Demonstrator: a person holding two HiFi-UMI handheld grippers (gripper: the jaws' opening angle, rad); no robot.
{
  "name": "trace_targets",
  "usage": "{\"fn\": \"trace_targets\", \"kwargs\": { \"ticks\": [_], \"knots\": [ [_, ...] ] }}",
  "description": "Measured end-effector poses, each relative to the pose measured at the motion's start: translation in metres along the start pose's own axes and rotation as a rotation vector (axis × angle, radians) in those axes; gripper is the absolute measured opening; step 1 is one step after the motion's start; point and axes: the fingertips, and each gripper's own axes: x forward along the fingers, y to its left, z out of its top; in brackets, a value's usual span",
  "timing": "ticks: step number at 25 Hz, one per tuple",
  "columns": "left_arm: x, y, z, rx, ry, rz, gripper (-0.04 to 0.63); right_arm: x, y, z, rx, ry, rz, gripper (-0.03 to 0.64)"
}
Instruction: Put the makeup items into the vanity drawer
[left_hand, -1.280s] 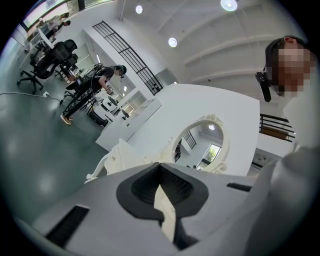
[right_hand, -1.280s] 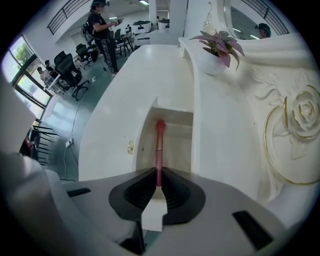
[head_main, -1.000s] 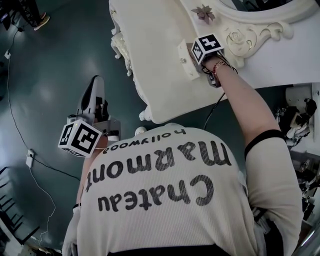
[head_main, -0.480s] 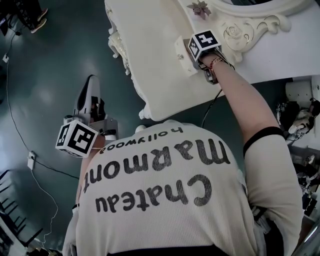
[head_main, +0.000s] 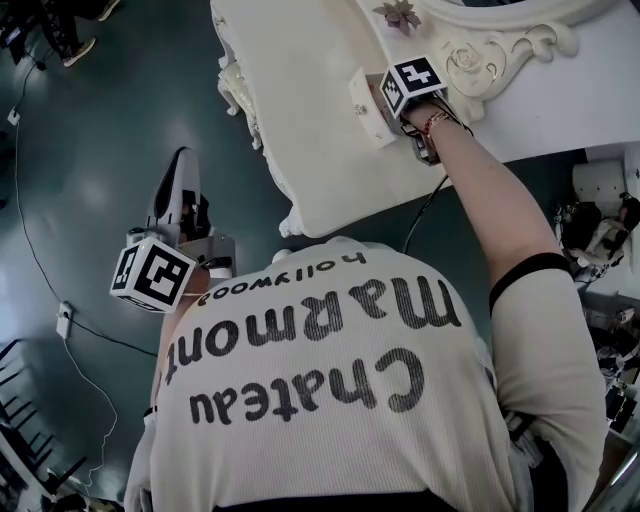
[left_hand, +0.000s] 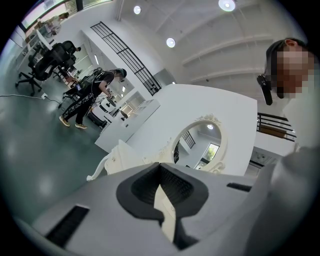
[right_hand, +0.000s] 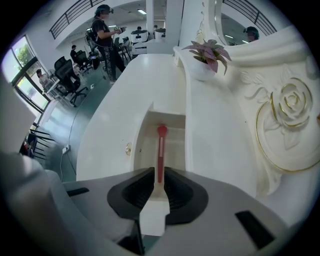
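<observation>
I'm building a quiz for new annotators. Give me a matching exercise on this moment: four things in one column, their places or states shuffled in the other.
1. left gripper
2. right gripper
3. red makeup stick
4. potted plant

A. stands on the vanity top by the mirror frame
B. jaws together, empty, over the floor
C. points into the open drawer
D. jaws closed on the stick

Pairs: 1-B, 2-D, 3-C, 4-A.

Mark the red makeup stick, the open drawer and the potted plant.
red makeup stick (right_hand: 161, 150), right gripper view, middle of its shaft
open drawer (right_hand: 174, 150), right gripper view, bare floor inside
potted plant (right_hand: 210, 51), right gripper view, pink leaves
</observation>
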Motion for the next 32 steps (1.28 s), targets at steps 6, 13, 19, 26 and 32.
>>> {"fn": "trace_targets", "kwargs": {
  "ticks": [6,13,19,26,32],
  "knots": [
    [0.001,-0.007,-0.004,0.007,0.024,-0.021,0.009,-0.015,0.006,0.002,0.074,-0.094,0.049,0.077],
    [0.017,-0.035,-0.027,0.055,0.113,-0.102,0.008,-0.069,0.022,-0.001,0.186,-0.434,0.201,0.063],
    [0.032,-0.065,-0.057,0.106,0.201,-0.155,0.009,-0.116,0.034,-0.033,0.227,-0.701,0.284,0.063],
    [0.035,-0.098,-0.074,0.175,0.211,-0.183,0.008,-0.172,0.049,-0.068,0.335,-0.985,0.445,0.047],
    [0.025,-0.122,-0.092,0.21,0.197,-0.181,0.009,-0.228,0.041,-0.086,0.291,-1.245,0.331,0.04]
  ]
}}
